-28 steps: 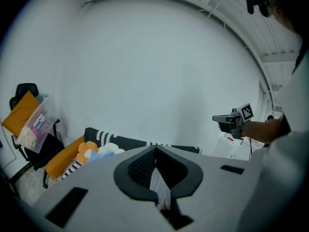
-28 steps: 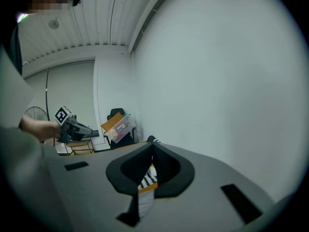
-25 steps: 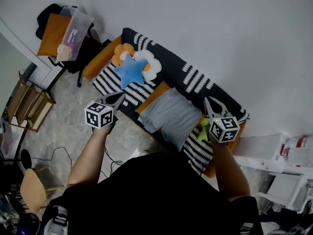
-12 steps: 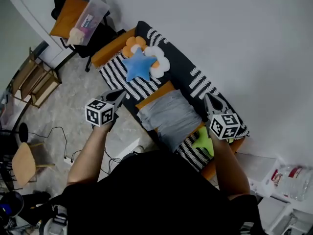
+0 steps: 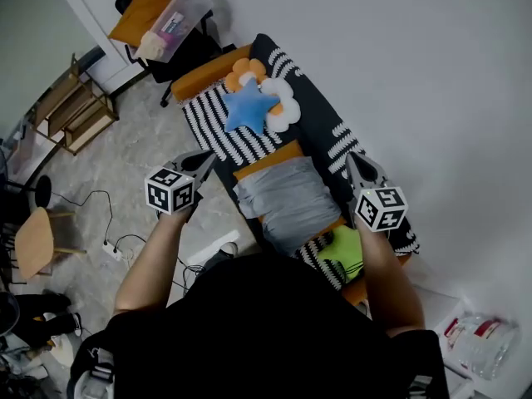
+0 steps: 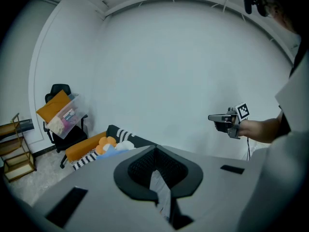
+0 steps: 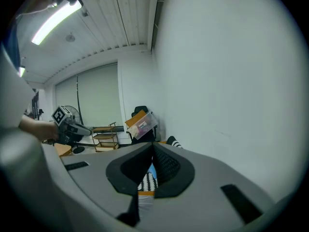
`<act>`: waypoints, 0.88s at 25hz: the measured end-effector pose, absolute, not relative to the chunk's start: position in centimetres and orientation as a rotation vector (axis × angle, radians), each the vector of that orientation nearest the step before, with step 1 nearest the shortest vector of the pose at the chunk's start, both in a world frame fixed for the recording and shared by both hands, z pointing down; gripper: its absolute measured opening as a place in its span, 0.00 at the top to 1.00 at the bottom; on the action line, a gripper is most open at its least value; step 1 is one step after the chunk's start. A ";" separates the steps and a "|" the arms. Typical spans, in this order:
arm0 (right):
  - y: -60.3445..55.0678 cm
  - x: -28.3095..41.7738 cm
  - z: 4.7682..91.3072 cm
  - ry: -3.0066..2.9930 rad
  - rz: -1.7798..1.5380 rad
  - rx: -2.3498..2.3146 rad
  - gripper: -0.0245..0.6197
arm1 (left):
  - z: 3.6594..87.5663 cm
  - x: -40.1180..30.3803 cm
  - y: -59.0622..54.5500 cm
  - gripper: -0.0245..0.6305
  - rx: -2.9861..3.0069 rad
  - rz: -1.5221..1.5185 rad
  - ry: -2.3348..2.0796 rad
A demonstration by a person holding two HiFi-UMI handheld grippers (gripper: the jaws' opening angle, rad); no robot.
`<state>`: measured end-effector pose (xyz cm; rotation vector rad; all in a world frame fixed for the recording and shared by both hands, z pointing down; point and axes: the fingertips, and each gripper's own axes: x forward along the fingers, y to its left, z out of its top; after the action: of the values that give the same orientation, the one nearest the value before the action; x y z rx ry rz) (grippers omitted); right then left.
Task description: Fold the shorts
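Tongs: left gripper (image 5: 202, 163) and right gripper (image 5: 352, 164) both pressed together, empty, held above the sofa (image 5: 331, 136).
Shorts: grey shorts (image 5: 287, 196) flat on sofa seat, between star cushion (image 5: 248, 106) and green item (image 5: 345, 243).
Progress: no fold evident — judged not begun.
Views: head view alone shows the shorts whole; gripper views show mostly wall — and the opposite gripper.

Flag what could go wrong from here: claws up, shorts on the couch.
1. Left claw and right claw are both shut and clear of the grey shorts; going in shut would likely shove the fabric, not pinch it.
2. A green item lies right by the shorts' near end; the right claw may snag it.
3. The striped throw borders the shorts; a deep pinch could lift it too.
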<state>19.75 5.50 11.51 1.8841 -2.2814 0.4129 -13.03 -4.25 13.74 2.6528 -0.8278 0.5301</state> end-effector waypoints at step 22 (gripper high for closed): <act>4.8 19.8 12.9 -2.461 0.389 1.601 0.95 | 14.4 -14.1 2.5 0.93 2.558 0.513 -1.075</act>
<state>19.76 4.79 12.87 1.6015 -2.4615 0.3895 -14.10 2.45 14.35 2.5582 -1.0750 0.5134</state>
